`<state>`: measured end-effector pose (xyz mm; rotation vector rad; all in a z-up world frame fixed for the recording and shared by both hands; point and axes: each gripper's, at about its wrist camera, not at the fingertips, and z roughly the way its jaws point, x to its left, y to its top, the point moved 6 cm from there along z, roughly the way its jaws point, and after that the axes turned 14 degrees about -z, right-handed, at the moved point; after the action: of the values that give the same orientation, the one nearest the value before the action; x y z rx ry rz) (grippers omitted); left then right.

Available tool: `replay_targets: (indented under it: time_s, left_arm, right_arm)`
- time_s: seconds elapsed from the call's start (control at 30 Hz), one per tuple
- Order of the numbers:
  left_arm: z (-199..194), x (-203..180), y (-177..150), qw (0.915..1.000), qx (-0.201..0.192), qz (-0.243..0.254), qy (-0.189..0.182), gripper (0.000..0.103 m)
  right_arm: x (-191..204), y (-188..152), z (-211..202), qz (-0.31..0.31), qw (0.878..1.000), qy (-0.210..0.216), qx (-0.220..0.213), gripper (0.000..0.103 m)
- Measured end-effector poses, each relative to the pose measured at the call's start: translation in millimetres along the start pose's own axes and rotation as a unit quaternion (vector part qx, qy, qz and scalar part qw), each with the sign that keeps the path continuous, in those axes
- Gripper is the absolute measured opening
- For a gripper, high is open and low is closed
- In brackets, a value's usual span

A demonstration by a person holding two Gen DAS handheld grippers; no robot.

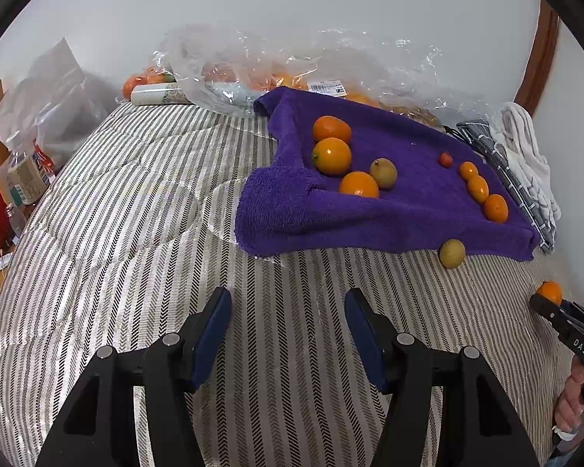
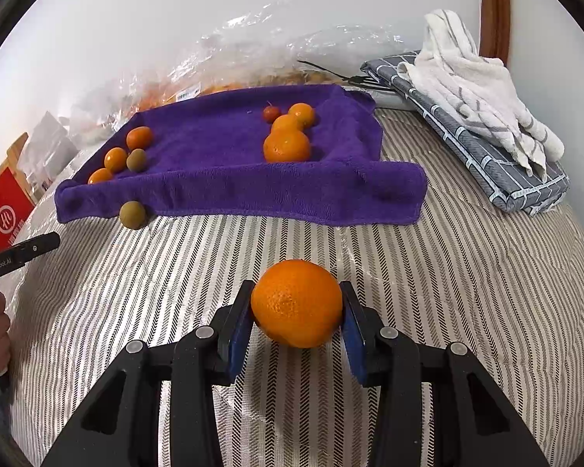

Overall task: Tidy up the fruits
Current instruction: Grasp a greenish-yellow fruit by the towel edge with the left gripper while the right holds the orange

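With eight fruits already lying in two groups on the rumpled purple terry towel [image 2: 229, 179], the right gripper [image 2: 296, 311] is clamping a round orange mandarin [image 2: 296, 302] before it, while a greenish-brown round fruit [image 2: 132, 215] is waiting at its edge and the left gripper [image 1: 288, 334] is hanging open.

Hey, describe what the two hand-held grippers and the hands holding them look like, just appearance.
Both are matte black plastic with triangular cut-outs, silver pivot pins and blue pads on the fingers. The left hand-held gripper bears white "GenRobot.AI" lettering on its side; the right hand-held gripper shows white "DAS" lettering. Bare-skinned hands grip the handles. No cables visible.
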<state>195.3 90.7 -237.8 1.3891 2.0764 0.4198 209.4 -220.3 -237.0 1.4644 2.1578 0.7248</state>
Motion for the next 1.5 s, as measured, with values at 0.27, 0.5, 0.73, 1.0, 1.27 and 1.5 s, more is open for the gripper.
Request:
replay_targets:
  time_s: [0.27, 0.5, 0.73, 1.0, 1.27, 1.5]
  left_arm:
    - [0.6, -32.3, -14.0, 0.9992, 0.02, 0.032, -0.008, 0.058]
    - [2.0, -72.1, -18.5, 0.9978, 0.027, 0.049, -0.037, 0.058]
    - [12.9, -113.7, -15.1, 0.9954, 0.038, 0.064, -0.061, 0.055]
    - [35.8, -137.7, -12.1, 0.9958, 0.034, 0.067, -0.052, 0.035]
    - [45.9, -138.0, -12.8, 0.9956, 0.036, 0.055, -0.066, 0.024]
    - [22.0, -136.0, -11.6, 0.9931, 0.003, 0.055, -0.103, 0.024]
  right_arm:
    - [-1.9, -0.6, 2.3, 0.003, 1.0, -0.006, 0.008, 0.042]
    - [-4.6, -0.9, 3.0, 0.005, 1.0, -0.003, 0.006, 0.042]
    - [-6.4, -2.7, 3.0, 0.016, 1.0, -0.004, 0.008, 0.042]
    - [-5.2, -2.9, 1.5, 0.023, 1.0, 0.0, 0.004, 0.042]
    - [-5.3, -3.2, 4.0, 0.019, 1.0, -0.005, 0.012, 0.042]
    - [-7.0, -2.2, 4.4, 0.016, 1.0, 0.001, 0.008, 0.042]
